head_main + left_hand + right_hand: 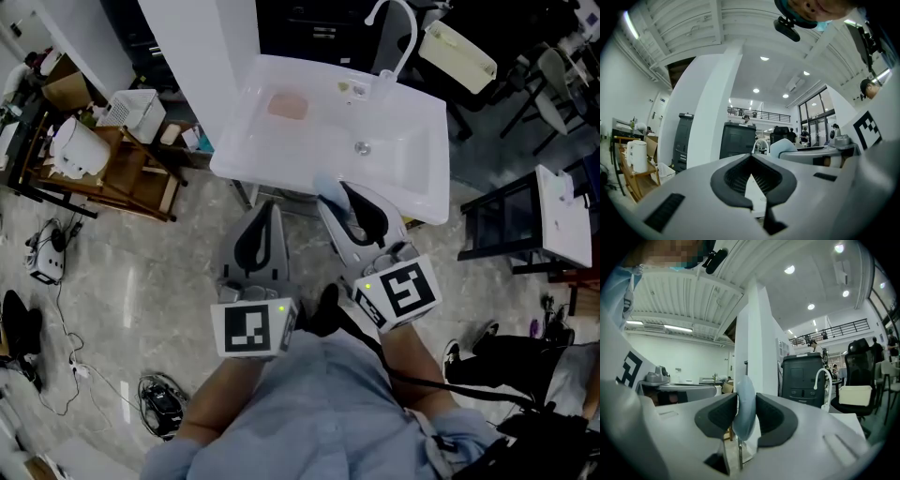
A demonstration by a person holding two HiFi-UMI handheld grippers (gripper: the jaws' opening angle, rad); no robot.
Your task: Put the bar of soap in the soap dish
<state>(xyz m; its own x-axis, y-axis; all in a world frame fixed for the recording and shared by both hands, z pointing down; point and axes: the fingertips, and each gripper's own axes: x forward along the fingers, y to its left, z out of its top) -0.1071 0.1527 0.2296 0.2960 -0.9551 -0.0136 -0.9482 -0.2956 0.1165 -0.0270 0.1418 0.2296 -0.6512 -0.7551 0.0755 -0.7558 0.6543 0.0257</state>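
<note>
A white sink stands ahead of me with a pink soap dish in its far left corner and a white faucet at its back. My right gripper is shut on a pale blue bar of soap just over the sink's near rim. In the right gripper view the soap stands on edge between the dark pads. My left gripper hovers short of the sink's near edge, its tips together and nothing between them. The left gripper view shows its pads meeting at the tip.
A drain sits mid-basin, and a small yellowish item lies by the faucet. A white pillar rises left of the sink. A wooden cart with a kettle stands at left, a dark stand at right.
</note>
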